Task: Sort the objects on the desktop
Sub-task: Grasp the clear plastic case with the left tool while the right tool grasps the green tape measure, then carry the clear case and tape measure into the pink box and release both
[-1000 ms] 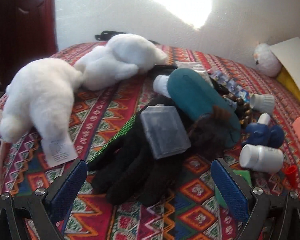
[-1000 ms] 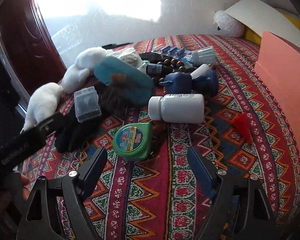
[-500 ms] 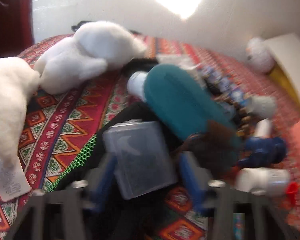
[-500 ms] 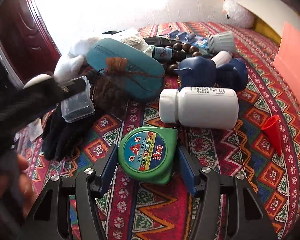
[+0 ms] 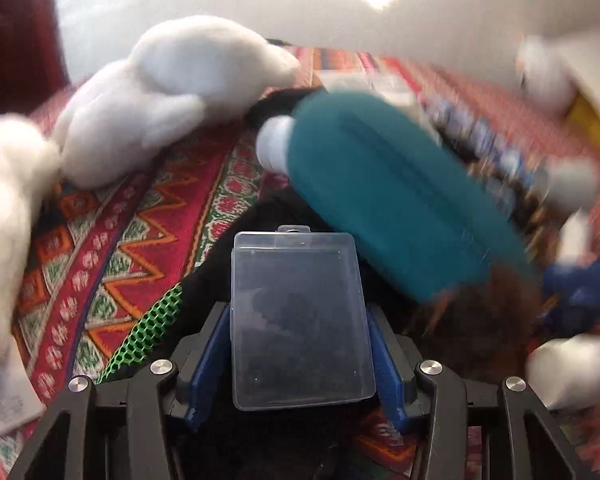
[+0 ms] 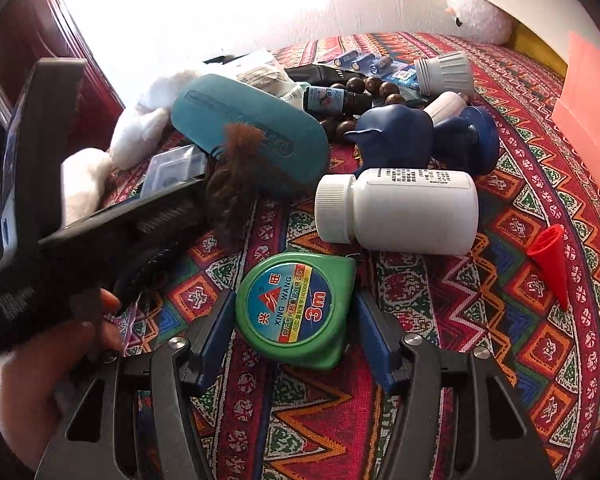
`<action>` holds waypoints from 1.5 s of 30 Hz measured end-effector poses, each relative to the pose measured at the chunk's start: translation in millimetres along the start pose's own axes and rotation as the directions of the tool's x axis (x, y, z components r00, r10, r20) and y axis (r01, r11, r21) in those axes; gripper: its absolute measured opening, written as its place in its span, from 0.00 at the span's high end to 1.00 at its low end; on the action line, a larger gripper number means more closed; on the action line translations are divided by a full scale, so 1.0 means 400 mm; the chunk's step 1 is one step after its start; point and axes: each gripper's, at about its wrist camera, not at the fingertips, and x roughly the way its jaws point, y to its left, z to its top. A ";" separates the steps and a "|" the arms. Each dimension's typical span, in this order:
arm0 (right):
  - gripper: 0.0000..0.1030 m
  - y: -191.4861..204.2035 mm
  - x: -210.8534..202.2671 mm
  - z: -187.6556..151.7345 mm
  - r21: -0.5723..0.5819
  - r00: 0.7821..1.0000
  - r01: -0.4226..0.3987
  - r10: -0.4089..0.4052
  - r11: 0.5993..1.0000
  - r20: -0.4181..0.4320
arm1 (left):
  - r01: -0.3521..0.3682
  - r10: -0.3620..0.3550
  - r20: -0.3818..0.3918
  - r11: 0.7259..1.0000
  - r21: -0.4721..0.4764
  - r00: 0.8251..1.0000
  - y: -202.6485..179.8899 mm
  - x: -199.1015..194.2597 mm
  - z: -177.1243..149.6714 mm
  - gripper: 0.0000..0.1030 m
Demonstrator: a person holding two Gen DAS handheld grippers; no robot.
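Left gripper clamps the clear, rectangular plastic box; hinged lid glossy. Right gripper brackets the round green tape measure; whether its pads touch, I cannot tell.

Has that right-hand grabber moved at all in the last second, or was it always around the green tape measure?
Yes. The right gripper came forward toward the green tape measure, which lay ahead of it earlier; its fingers now flank the tape, near the white bottle.
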 end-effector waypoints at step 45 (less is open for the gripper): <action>0.41 -0.221 -0.638 -0.285 0.224 0.946 0.051 -0.120 0.973 0.302 | 0.427 -0.451 0.028 0.862 0.274 0.892 -0.337 -0.547 -0.227 0.46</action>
